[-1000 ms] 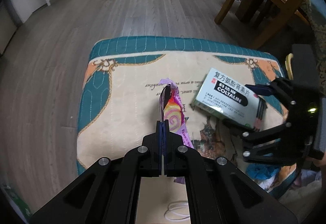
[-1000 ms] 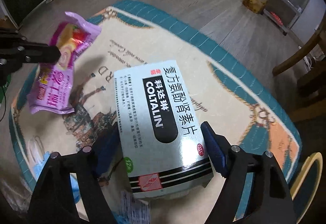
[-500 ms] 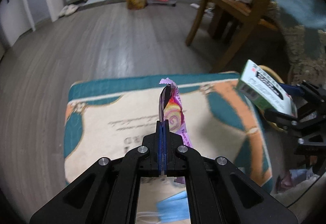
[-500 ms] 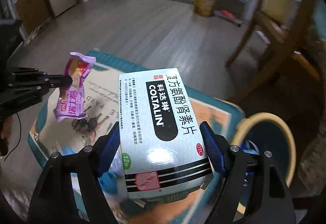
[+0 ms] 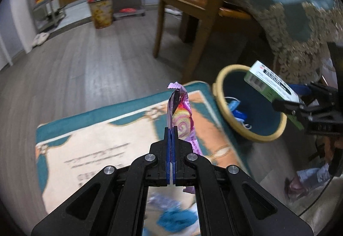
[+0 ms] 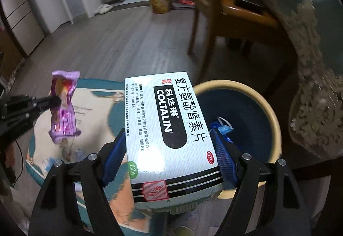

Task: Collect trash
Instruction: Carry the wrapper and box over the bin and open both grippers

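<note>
My left gripper (image 5: 171, 128) is shut on a purple snack wrapper (image 5: 181, 116) and holds it above the patterned mat (image 5: 90, 139). The wrapper also shows in the right wrist view (image 6: 63, 107). My right gripper (image 6: 169, 150) is shut on a white and green Coltalin medicine box (image 6: 171, 128), held over the near rim of a round bin with a cream rim (image 6: 253, 94). In the left wrist view the box (image 5: 272, 83) hangs over the bin (image 5: 218, 96), which holds blue masks (image 5: 235, 107).
A wooden chair (image 5: 193, 11) stands behind the bin, beside a table with a lace-edged green cloth (image 5: 300, 28). Blue mask and paper scraps (image 5: 175, 216) lie on the mat's near end. A second full bin (image 5: 100, 8) stands far back.
Both grippers have swung right with their loads, from over the mat toward the bin. The bin has come fully into view and the box now hangs over its rim.
</note>
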`<state>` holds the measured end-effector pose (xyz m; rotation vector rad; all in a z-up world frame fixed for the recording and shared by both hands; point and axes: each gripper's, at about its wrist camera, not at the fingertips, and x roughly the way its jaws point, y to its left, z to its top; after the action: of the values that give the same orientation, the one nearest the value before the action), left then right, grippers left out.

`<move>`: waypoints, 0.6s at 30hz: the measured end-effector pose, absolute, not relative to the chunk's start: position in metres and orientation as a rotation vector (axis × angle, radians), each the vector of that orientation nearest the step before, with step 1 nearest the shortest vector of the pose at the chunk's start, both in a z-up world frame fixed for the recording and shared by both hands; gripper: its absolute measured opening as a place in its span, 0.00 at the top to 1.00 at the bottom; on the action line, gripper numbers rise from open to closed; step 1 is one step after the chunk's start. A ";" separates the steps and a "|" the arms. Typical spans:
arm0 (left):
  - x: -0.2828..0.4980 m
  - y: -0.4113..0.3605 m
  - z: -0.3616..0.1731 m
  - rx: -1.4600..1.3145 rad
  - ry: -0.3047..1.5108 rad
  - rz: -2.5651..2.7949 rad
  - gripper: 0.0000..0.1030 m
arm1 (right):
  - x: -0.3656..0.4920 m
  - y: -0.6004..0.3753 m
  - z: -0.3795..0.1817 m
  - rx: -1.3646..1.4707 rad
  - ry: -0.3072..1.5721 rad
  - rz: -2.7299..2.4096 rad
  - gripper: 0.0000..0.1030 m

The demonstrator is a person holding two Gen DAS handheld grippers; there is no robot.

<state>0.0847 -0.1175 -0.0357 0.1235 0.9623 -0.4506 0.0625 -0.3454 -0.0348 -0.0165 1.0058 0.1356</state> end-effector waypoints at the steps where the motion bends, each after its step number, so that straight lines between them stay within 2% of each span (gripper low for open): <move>1: 0.085 -0.126 -0.037 0.131 0.962 -0.460 0.98 | 0.060 -0.353 -0.037 -0.008 1.010 0.123 0.27; 11: 0.089 -0.213 -0.064 0.181 0.971 -0.576 0.98 | 0.064 -0.437 -0.064 0.106 1.067 0.011 0.27; 18: 0.093 -0.254 -0.080 0.191 0.979 -0.639 0.98 | 0.064 -0.460 -0.077 0.120 1.094 -0.039 0.27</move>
<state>0.0928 -0.2545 -0.0799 0.1906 0.9785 -0.6385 0.0642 -0.4601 -0.0774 0.1200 1.0938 -0.0389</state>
